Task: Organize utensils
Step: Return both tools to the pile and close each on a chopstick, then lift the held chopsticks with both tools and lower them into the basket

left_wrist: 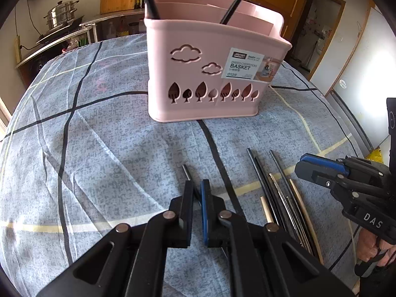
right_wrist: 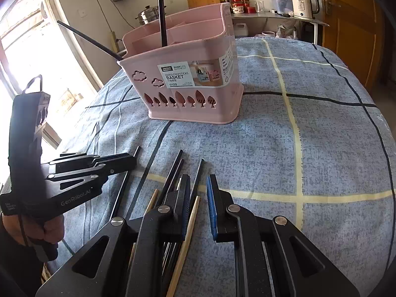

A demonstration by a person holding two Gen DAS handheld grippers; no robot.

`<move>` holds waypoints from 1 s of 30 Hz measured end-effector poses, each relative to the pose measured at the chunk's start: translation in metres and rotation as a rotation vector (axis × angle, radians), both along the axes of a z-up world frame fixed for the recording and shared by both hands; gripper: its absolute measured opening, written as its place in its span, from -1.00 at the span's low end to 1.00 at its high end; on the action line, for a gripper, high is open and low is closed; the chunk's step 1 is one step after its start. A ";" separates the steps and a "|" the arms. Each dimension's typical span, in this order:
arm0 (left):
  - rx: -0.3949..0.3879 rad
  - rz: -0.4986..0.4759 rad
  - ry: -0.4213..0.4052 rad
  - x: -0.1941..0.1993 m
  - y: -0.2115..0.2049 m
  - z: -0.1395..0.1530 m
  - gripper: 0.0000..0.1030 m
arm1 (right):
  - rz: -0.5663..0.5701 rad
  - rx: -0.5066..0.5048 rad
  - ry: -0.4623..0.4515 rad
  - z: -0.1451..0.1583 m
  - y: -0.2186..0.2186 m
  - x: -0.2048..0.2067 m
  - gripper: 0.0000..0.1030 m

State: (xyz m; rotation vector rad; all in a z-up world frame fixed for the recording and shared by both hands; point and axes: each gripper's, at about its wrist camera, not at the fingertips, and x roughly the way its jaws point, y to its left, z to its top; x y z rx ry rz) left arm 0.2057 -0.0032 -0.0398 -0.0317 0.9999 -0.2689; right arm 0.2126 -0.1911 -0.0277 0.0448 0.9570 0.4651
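Where cloth shows, chopsticks (right_wrist: 173,173) point basketward (right_wrist: 193,84).

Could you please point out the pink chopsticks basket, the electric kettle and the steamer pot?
pink chopsticks basket (left_wrist: 198,79): left wrist view, front wall.
electric kettle (right_wrist: 302,5): right wrist view, white body.
steamer pot (left_wrist: 60,15): left wrist view, steel side.

— Bright daylight; the window (right_wrist: 27,57) on the left of the right wrist view is blown out to white.

— Glare also washes the fridge (left_wrist: 366,74) in the left view. Edges?

— Strong fisheye bend, dark corners (the cloth (right_wrist: 321,148) curves like a dome). Soft shadows under the basket (right_wrist: 193,99); centre sharp.
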 end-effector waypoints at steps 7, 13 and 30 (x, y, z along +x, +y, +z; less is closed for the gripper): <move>-0.006 0.018 0.016 0.000 0.008 0.000 -0.86 | 0.008 -0.047 0.040 -0.014 0.012 0.014 -0.72; 0.041 0.027 0.020 0.002 -0.001 -0.001 -0.79 | 0.008 -0.102 0.033 -0.014 0.023 0.017 -0.81; -0.005 0.032 -0.047 -0.002 0.001 0.028 -0.87 | 0.001 -0.015 -0.054 0.027 0.020 0.005 -0.90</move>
